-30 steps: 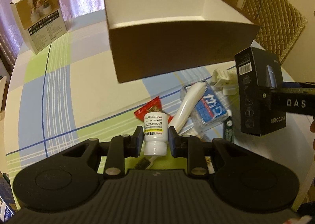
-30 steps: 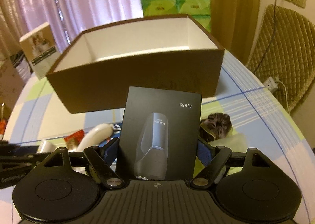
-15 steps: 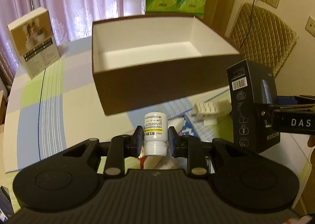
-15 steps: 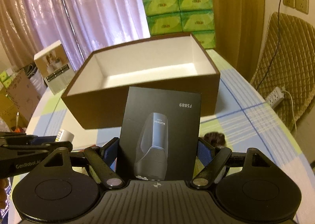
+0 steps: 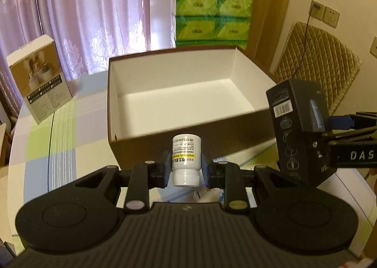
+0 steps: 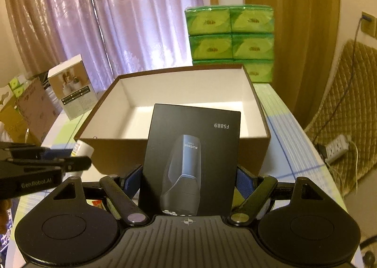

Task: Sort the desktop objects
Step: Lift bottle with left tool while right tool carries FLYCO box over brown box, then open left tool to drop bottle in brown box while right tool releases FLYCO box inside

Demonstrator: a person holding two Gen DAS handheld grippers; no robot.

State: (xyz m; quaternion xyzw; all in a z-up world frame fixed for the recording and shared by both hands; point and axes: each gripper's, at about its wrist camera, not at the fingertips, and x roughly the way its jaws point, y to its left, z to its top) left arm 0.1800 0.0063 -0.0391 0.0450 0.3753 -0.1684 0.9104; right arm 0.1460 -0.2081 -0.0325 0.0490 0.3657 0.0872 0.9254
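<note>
While your left gripper (image 5: 186, 169) jaws clamp the pill bottle (image 5: 186, 156), your right gripper (image 6: 189, 178) jaws grip the shaver box (image 6: 192, 157), brown storage box (image 5: 188, 136) just ahead of both

Small print on the white bottle (image 5: 186, 155) illegible. Black carton (image 6: 192, 159) hides the brown box's (image 6: 113, 152) near wall centre. Right tongs (image 5: 315, 126) cropped by the frame edge.

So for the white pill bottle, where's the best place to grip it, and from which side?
Across the labelled body, as the left gripper does now: one of its fingers on each side of the white pill bottle, above the narrower cap, which points toward the camera. The round, straight-walled body gives parallel contact; the cap looks smaller and slippier.
</note>
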